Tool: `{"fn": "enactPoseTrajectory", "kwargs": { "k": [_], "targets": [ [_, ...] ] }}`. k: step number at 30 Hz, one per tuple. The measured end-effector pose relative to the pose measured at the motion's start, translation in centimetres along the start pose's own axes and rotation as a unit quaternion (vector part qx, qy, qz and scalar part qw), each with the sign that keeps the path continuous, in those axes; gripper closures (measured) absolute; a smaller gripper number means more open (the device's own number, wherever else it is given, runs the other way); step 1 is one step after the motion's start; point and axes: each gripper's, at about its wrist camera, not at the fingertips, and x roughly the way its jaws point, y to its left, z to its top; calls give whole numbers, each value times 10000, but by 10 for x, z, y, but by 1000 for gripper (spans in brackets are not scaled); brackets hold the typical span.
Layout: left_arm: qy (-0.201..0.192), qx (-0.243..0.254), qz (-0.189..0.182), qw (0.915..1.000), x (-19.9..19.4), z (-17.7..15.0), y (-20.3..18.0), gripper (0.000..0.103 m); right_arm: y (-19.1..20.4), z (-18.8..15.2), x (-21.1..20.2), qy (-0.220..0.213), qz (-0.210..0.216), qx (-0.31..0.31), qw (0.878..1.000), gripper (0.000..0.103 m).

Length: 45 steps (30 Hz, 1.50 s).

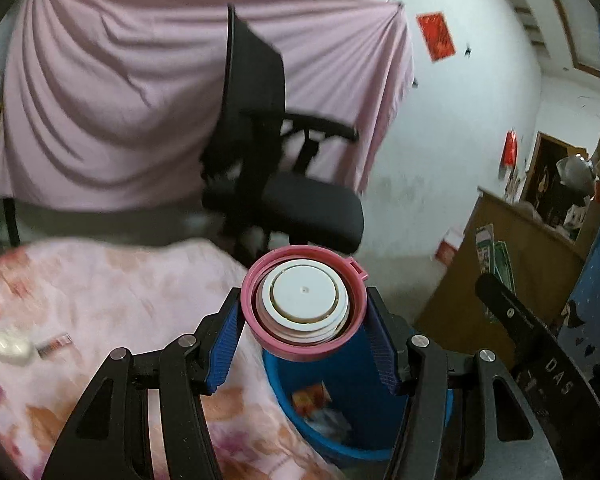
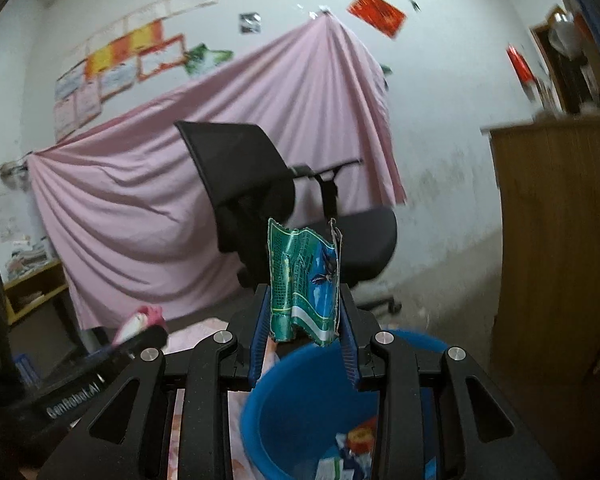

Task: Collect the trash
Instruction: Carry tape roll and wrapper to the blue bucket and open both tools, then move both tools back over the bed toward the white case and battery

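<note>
Left wrist view: a pink and white cup point(image 1: 304, 304) is held between the pads of the left gripper point(image 1: 302, 344), right over the blue bucket point(image 1: 340, 432). The cup looks light and stiff, maybe a bit slippery, so the hold on its round sides seems best. In the right wrist view a green wrapper point(image 2: 304, 280) is pinched by the right gripper point(image 2: 304, 340) above the same bucket. It looks thin, soft and crinkly. Only the left view shows small bits on the flowery blanket point(image 1: 120, 300). Only the right view shows the wrapper
</note>
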Motion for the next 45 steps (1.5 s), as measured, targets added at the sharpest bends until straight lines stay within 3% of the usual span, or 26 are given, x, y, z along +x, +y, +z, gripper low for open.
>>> {"fn": "enactPoseTrajectory", "kwargs": {
  "k": [9,11,14,19,24,31,36,39,41,45],
  "targets": [
    [748,98,-20,9971,29,-7,-10,50,-24,-7,17,595,-175,473,9970,67],
    [793,175,-3,9967,27,-15,-11,48,-28,-8,20,652,-193,538,9962,64],
    [825,256,23,9963,28,-18,-12,35,-32,-10,21,729,-239,641,9950,59],
    [739,196,51,9971,25,-20,-8,35,-37,-8,19,717,-248,742,9944,51],
    [590,112,162,9981,15,-16,0,34,-36,-8,17,683,-265,718,9947,45],
    [242,57,369,9990,-6,-5,15,30,-29,-4,13,501,-263,626,9964,26],
    [-212,182,657,9974,-29,0,25,17,-17,3,9,343,-179,524,9979,17],
    [-394,250,842,9954,-42,4,31,7,-6,7,7,256,-110,459,9986,9],
    [-555,277,969,9934,-51,7,36,7,2,10,4,145,-45,426,9990,0],
    [-939,247,1236,9876,-74,9,51,2,22,14,-3,-132,172,269,9994,0]
  ]
}}
